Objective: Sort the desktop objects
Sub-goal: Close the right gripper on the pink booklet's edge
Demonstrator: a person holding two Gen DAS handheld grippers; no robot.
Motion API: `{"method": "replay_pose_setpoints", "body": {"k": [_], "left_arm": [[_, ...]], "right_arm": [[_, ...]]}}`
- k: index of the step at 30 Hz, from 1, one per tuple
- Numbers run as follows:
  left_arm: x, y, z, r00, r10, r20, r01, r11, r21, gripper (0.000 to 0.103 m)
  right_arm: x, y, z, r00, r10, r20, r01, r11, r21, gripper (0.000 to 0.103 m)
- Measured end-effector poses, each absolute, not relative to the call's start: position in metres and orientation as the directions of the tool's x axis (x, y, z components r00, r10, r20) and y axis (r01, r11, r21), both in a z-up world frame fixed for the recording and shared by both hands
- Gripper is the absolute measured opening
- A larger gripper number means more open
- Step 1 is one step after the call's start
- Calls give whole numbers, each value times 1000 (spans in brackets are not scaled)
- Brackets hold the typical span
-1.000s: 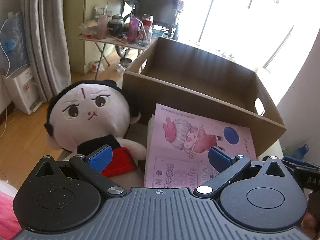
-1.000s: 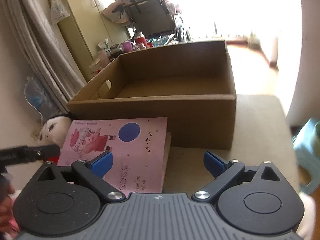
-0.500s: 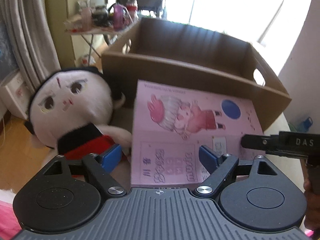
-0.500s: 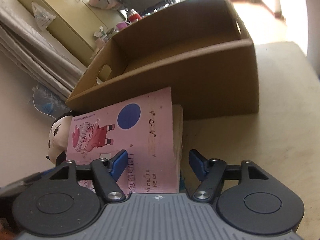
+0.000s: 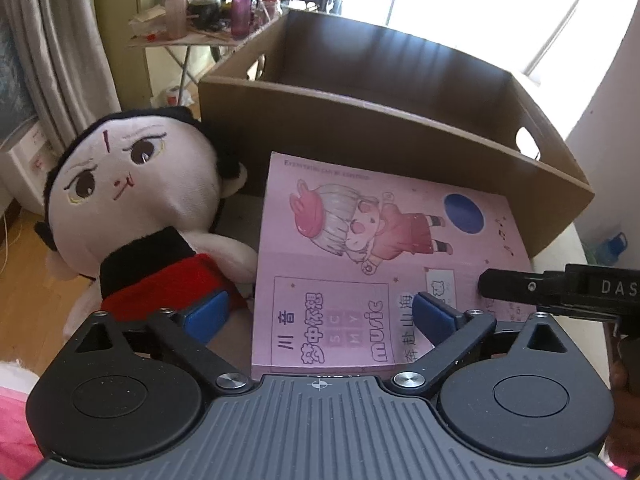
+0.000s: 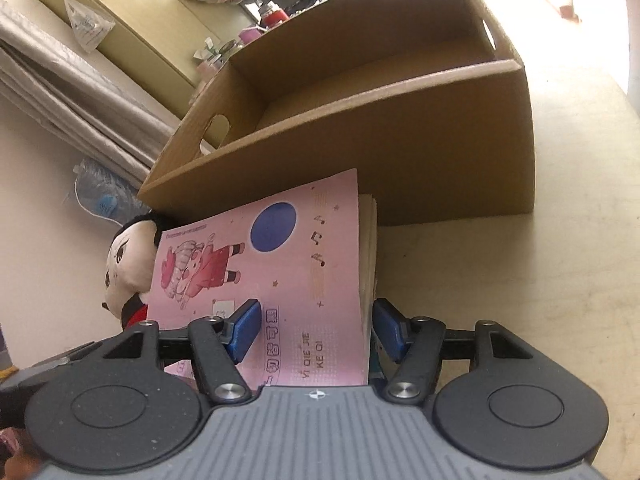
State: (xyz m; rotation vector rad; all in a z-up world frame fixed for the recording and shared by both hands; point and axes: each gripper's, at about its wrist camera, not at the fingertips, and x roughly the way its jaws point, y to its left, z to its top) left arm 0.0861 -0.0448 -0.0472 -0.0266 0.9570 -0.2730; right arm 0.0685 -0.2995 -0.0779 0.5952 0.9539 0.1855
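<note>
A pink music book (image 5: 360, 240) lies on top of a stack of books, in front of the open cardboard box (image 5: 360, 120). A plush doll (image 5: 132, 184) with a black top and red skirt leans beside the book's left edge. My left gripper (image 5: 320, 316) straddles that edge, one pad by the doll's skirt and the other over the cover; its jaws are opening. My right gripper (image 6: 316, 330) straddles the right edge of the book (image 6: 280, 264), left pad over the cover, right pad beside the page edges. Its jaws are closing and I see neither pad pressing.
The beige table (image 6: 560, 240) runs bare to the right of the box (image 6: 400, 152). The right tool's black body (image 5: 560, 288) reaches over the book's right corner. A folding side table (image 5: 200, 28) with bottles and curtains (image 5: 60, 60) stand behind.
Both grippers have sunk closer to the book. The right jaws have narrowed around its right edge. The left jaws narrowed, then spread wide again.
</note>
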Motion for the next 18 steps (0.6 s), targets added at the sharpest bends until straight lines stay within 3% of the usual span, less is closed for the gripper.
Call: {"method": "replay_pose_setpoints", "body": {"k": [18], "left_arm": [[74, -54, -57, 428, -312, -848, 263, 941, -214, 101]], "right_arm": [[62, -301, -71, 553, 389, -737, 57, 865, 499, 66]]}}
